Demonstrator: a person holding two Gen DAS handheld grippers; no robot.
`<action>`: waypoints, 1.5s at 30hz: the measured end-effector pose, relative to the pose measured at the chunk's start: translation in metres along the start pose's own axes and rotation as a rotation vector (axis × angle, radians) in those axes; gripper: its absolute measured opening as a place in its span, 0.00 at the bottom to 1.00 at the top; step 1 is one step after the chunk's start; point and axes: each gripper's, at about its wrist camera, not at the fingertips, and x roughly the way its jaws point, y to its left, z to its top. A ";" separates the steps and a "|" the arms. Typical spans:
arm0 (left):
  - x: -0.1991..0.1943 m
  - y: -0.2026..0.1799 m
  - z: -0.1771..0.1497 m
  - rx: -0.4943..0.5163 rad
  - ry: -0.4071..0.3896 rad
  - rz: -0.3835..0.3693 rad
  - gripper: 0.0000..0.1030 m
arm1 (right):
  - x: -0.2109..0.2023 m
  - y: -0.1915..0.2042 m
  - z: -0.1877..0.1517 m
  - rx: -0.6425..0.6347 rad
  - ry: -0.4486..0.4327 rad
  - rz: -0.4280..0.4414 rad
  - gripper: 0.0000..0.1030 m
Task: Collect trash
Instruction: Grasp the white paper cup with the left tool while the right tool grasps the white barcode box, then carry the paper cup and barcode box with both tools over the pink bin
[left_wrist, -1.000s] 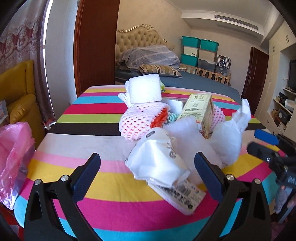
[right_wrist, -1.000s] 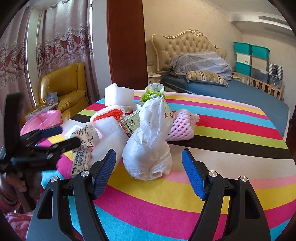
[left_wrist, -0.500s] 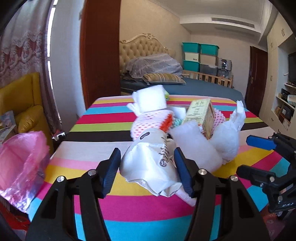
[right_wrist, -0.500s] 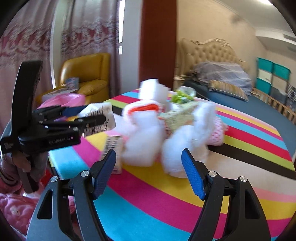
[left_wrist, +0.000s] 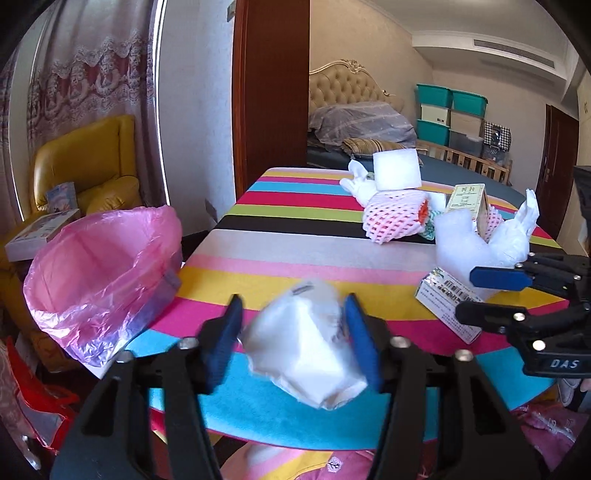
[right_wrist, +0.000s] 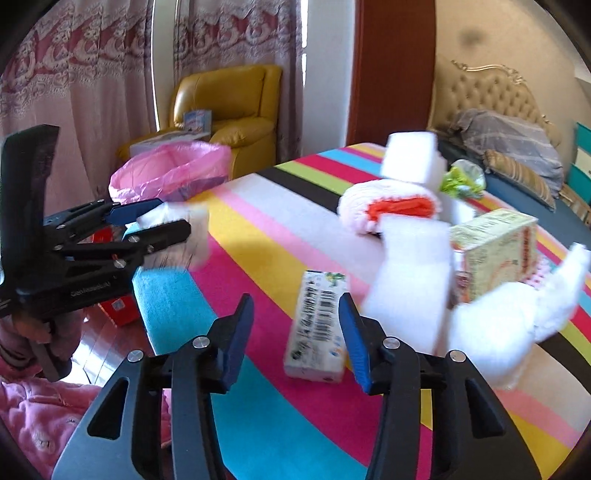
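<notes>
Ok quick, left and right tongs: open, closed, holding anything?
Left tongs: closed on the white crumpled bag, lifted off the table.
Right tongs: open, holding nothing, by the barcode carton.

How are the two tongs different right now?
The left tongs are squeezed shut on a white crumpled bag, lifted off the striped table; the right tongs are open and hold nothing. The left point toward the pink trash bag; the right point at a barcode box. Both have blue pads.
</notes>
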 end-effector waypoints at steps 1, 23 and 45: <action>-0.002 0.001 -0.001 -0.003 0.000 0.000 0.45 | 0.003 0.001 0.000 -0.002 0.007 -0.005 0.43; 0.011 0.011 -0.019 -0.080 0.075 -0.061 0.76 | 0.021 0.000 -0.007 -0.049 0.091 -0.107 0.39; -0.009 0.003 -0.014 -0.020 -0.012 -0.036 0.56 | -0.003 0.008 0.002 -0.074 -0.017 -0.090 0.32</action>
